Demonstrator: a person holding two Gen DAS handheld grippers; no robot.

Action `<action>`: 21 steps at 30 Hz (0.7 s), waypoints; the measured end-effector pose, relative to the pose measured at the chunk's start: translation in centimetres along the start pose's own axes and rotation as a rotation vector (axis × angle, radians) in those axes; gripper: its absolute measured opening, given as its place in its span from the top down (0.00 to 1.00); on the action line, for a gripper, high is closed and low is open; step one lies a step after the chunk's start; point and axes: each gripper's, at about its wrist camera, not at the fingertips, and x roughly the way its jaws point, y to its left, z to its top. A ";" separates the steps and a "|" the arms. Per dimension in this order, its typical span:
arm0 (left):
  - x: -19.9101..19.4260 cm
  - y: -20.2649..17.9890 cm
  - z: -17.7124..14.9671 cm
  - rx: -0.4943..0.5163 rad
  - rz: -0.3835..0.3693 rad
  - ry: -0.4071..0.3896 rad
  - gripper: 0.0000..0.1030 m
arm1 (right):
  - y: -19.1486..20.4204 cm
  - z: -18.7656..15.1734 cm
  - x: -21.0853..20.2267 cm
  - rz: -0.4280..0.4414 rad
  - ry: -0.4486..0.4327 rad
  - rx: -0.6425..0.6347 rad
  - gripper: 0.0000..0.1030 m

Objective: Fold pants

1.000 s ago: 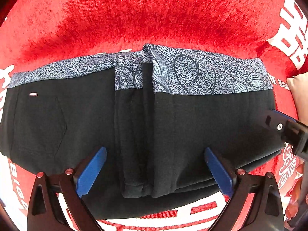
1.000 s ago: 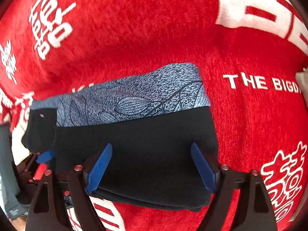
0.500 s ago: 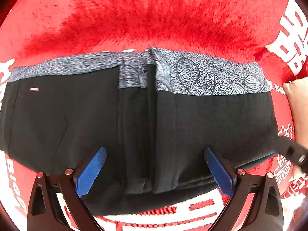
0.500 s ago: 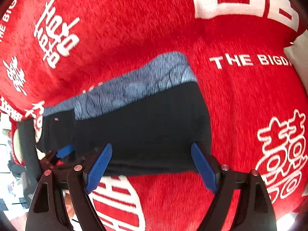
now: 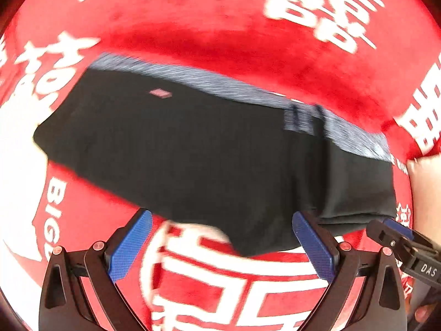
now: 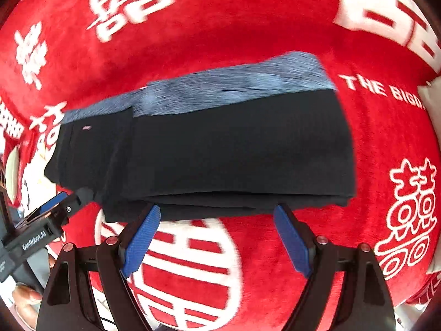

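The black pants (image 5: 209, 149) with a grey-blue patterned waistband (image 6: 234, 88) lie folded into a flat rectangle on the red blanket (image 5: 220, 27). They also show in the right wrist view (image 6: 234, 151), stacked in layers. My left gripper (image 5: 220, 242) is open and empty, just short of the pants' near edge. My right gripper (image 6: 217, 237) is open and empty, just short of the near fold. Each gripper shows in the other's view: the right one at the pants' right corner (image 5: 397, 237), the left one at the left corner (image 6: 60, 204).
The red blanket (image 6: 248, 13) with white characters and lettering covers the whole surface. A pale cushion (image 6: 430, 96) sits at the right edge. A hand (image 6: 24, 300) holds the left gripper at the lower left.
Both grippers have pulled back from over the pants toward me and stay open. The left view has swung, so the pants now sit tilted and further off. The pants have not moved.
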 end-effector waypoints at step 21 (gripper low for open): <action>3.7 18.6 0.9 -0.535 -0.283 -0.181 0.01 | 5.7 -0.7 6.0 -0.166 0.090 -0.181 0.04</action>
